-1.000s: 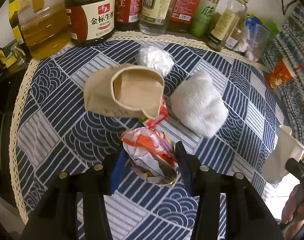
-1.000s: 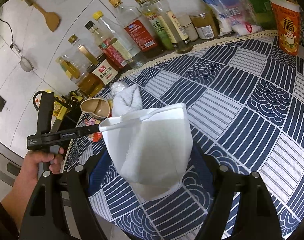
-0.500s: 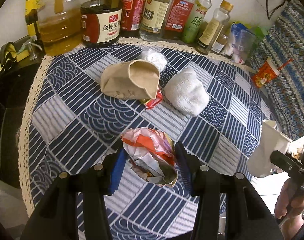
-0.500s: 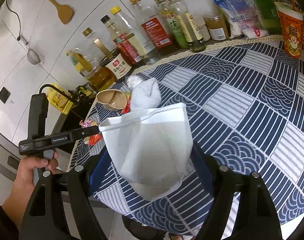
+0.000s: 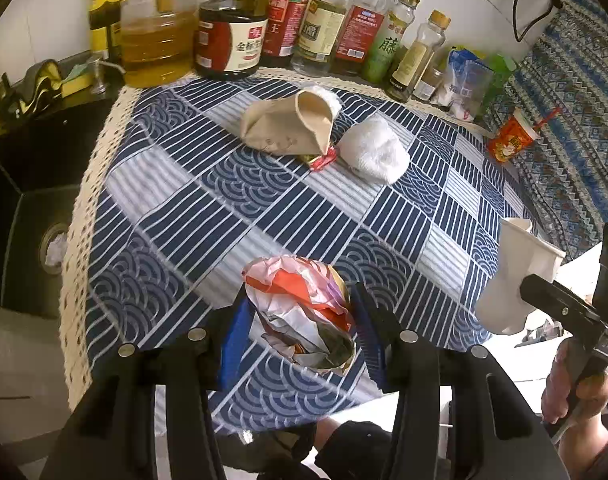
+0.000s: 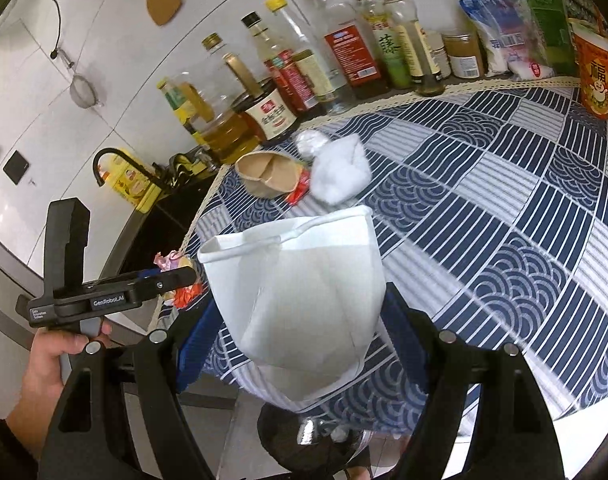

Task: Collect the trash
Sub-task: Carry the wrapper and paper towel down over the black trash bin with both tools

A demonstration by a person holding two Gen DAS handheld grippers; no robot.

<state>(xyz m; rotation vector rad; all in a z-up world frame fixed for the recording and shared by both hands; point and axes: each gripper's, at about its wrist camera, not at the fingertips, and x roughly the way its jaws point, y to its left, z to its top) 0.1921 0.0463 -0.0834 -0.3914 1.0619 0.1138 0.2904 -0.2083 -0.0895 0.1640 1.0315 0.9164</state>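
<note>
My left gripper (image 5: 300, 316) is shut on a crumpled colourful wrapper (image 5: 300, 308) and holds it above the table's near edge; the gripper also shows in the right wrist view (image 6: 176, 276). My right gripper (image 6: 296, 320) is shut on a squashed white paper cup (image 6: 300, 292), also seen in the left wrist view (image 5: 515, 276), held over the table's front edge. On the blue patterned tablecloth (image 5: 208, 200) lie a crushed brown paper cup (image 5: 292, 128), a small red wrapper (image 5: 323, 158), a white crumpled tissue (image 5: 373, 154) and a small clear plastic ball (image 6: 311, 142).
Several sauce and oil bottles (image 5: 240, 44) line the table's far edge, with packets (image 5: 463, 84) and a red drink cup (image 5: 511, 142) at the far right. A black sink (image 5: 32, 184) lies left of the table. A dark bin (image 6: 311, 436) shows below the table edge.
Both grippers have pulled back from the table and risen, each keeping its load. The trash left on the cloth now looks farther away.
</note>
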